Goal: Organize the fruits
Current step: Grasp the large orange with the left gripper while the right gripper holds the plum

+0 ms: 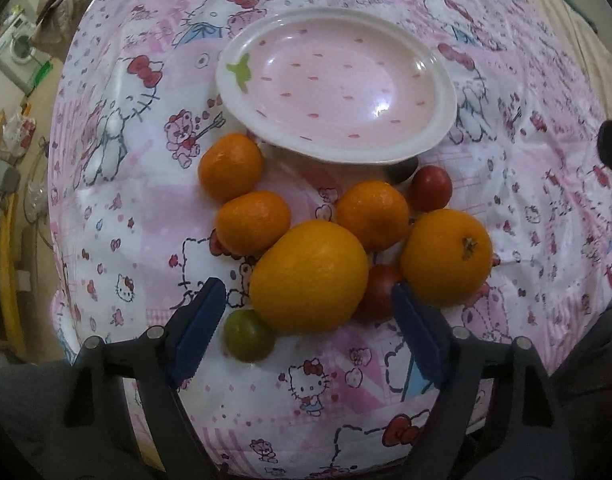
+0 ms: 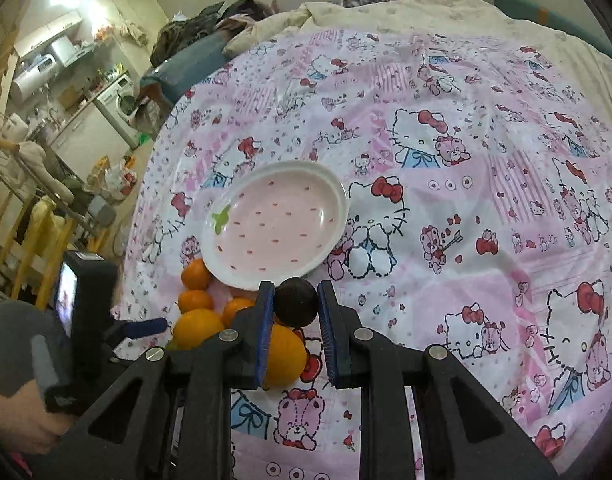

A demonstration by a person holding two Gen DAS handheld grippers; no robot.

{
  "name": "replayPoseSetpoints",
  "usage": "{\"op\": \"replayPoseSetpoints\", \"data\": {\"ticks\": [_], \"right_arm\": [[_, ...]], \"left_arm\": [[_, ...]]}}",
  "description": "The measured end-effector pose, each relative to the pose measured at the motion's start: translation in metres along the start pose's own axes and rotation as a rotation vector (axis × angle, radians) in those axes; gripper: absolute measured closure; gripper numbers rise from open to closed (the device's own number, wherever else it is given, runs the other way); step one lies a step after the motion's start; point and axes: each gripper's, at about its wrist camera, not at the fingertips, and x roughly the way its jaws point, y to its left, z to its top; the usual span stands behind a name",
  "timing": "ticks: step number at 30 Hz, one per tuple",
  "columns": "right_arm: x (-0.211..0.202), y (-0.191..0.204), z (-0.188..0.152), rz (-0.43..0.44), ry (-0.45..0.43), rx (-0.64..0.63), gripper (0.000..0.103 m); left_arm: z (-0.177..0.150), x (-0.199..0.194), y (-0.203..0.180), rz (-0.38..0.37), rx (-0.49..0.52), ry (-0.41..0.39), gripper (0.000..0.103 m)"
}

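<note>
A pink strawberry-pattern plate (image 1: 433, 136) lies empty on the Hello Kitty cloth; it also shows in the right wrist view (image 2: 226, 272). Below it lies a cluster of fruit: a large orange (image 1: 307, 276), another orange (image 1: 445, 256), several mandarins (image 1: 230, 166), red fruits (image 1: 430, 188), a green lime (image 1: 248, 334) and a dark plum (image 1: 401, 170). My left gripper (image 1: 306, 308) is open, its blue pads either side of the large orange. My right gripper (image 2: 296, 308) is shut on the dark plum (image 2: 296, 302), just in front of the plate.
The cloth (image 2: 465, 200) covers a bed with a cream quilt (image 2: 425, 12) behind. A room with a washing machine (image 2: 120, 100) and yellow rails (image 2: 34, 236) lies to the left, past the cloth's edge.
</note>
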Motion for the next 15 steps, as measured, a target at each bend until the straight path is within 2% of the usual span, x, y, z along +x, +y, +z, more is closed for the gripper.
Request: {"op": "replayPoseSetpoints", "data": {"ticks": [1, 2, 5, 9, 11, 15], "right_arm": [[0.001, 0.0, 0.001, 0.003, 0.003, 0.004, 0.08], [0.002, -0.001, 0.002, 0.01, 0.006, 0.011, 0.08], [-0.001, 0.001, 0.004, 0.019, -0.003, 0.001, 0.08], [-0.002, 0.002, 0.004, 0.022, 0.0, -0.005, 0.08], [-0.002, 0.002, 0.004, 0.023, -0.004, -0.005, 0.08], [-0.002, 0.003, 0.004, 0.022, -0.007, -0.01, 0.08]], "left_arm": [[0.002, 0.003, -0.002, 0.009, 0.008, 0.002, 0.03], [0.004, 0.004, -0.004, 0.012, 0.018, 0.001, 0.032], [0.011, 0.007, -0.01, 0.022, 0.044, 0.003, 0.037], [0.016, 0.014, -0.013, 0.03, 0.055, 0.015, 0.037], [0.018, 0.014, -0.014, 0.06, 0.057, 0.016, 0.047], [0.026, 0.014, -0.016, 0.055, 0.085, 0.016, 0.051]]}}
